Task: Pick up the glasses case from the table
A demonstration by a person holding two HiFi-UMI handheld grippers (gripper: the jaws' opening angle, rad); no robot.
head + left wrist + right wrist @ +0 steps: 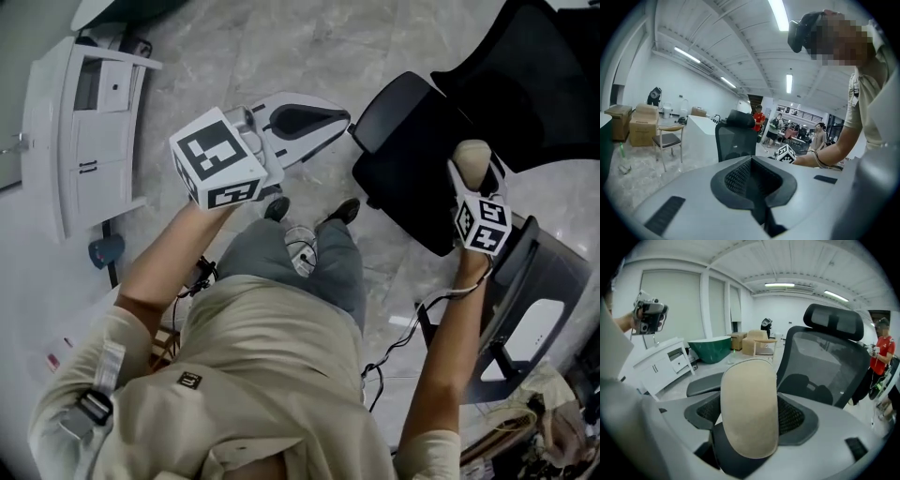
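Note:
The glasses case (750, 406) is a beige oval pouch standing upright between the jaws of my right gripper (751, 427), which is shut on it. In the head view the glasses case (473, 159) pokes out above the right gripper (476, 180), held up over a black office chair. My left gripper (323, 120) is raised at the upper left and points right, away from the case. In the left gripper view the left gripper (752, 164) has its jaws shut with nothing between them. No table top shows in any view.
A black office chair (422, 150) stands under the right gripper, and a second chair (525, 291) is at the lower right. To the left stands a white cabinet (84, 122). Cables (394, 352) trail on the marble floor. Several people (759, 119) stand far off.

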